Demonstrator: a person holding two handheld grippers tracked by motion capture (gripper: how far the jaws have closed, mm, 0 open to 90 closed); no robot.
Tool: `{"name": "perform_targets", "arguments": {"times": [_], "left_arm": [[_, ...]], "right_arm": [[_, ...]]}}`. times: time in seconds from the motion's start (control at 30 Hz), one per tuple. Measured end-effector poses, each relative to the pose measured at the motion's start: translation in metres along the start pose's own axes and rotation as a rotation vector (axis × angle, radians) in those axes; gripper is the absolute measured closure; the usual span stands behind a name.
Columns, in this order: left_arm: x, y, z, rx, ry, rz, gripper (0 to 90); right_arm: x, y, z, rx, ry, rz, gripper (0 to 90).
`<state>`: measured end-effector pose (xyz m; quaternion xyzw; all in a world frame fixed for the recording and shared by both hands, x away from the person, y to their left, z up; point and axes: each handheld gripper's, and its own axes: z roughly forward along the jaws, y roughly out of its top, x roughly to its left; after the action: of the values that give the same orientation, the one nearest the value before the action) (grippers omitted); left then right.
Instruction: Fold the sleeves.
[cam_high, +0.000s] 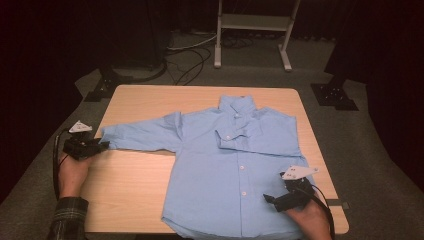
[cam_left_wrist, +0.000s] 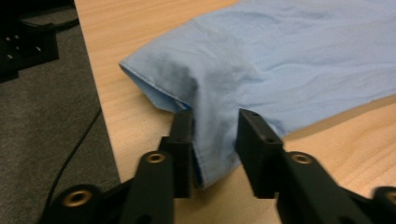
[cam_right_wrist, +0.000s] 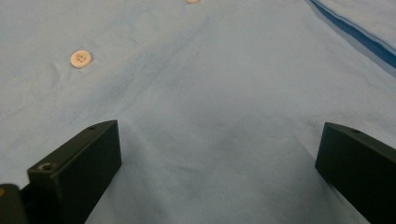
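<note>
The light blue shirt (cam_high: 235, 165) lies face up on the wooden table (cam_high: 135, 185), buttoned, collar toward the far edge. One sleeve is already folded across the chest; the other sleeve (cam_high: 142, 135) stretches out flat toward the table's left edge, its cuff (cam_left_wrist: 187, 93) almost at the rim.

Your left gripper (cam_high: 95, 146) has that cuff between its jaws, and they are drawn in close. In the left gripper view one jaw presses the fabric's edge, while the other appears to stand a sliver off it, so the hold looks shallow and I cannot say it is firm. If you lift now with only the hem seam caught, the cuff may slide out and drop in a crumpled heap, or hang over the table edge. A single layer pinched instead of both would let the sleeve open and twist as you carry it across.

Your right gripper (cam_high: 280, 199) sits low on the shirt's front near the hem, jaws spread wide, holding nothing; cloth lies flat between them beside a white button (cam_right_wrist: 81, 59). It pins nothing either, so a brisk pull on the sleeve could drag the whole body leftward and undo the fold on the chest. Its cable (cam_high: 327, 210) trails near the hem and could snag it.
</note>
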<state>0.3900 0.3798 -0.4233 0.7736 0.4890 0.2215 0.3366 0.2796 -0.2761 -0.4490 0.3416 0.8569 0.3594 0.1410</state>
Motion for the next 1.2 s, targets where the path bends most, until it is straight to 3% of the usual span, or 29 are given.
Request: {"name": "perform_targets", "arguments": {"times": [0.13, 0.3, 0.5, 0.7, 1.0, 1.2], "left_arm": [[-0.002, 0.000, -0.004, -0.013, -0.009, -0.013, 86.7], [-0.006, -0.001, -0.003, -0.048, -0.018, -0.031, 87.4], [-0.013, 0.000, -0.010, -0.138, -0.025, -0.044, 87.7], [-0.017, 0.003, -0.014, -0.164, -0.041, -0.064, 88.1], [-0.035, 0.015, -0.025, -0.190, -0.087, -0.071, 88.4], [-0.060, 0.022, -0.038, -0.204, -0.097, -0.063, 88.3]], "right_arm": [[0.000, 0.000, 0.000, 0.000, 0.000, 0.000, 0.1], [0.000, 0.000, 0.000, 0.000, 0.000, 0.000, 0.1], [0.000, 0.000, 0.000, 0.001, 0.000, -0.002, 0.1], [0.000, 0.000, 0.000, 0.000, 0.000, -0.001, 0.1], [0.000, 0.000, 0.000, -0.001, 0.000, 0.000, 0.1], [0.000, 0.000, 0.000, 0.000, 0.000, -0.001, 0.1]]}}
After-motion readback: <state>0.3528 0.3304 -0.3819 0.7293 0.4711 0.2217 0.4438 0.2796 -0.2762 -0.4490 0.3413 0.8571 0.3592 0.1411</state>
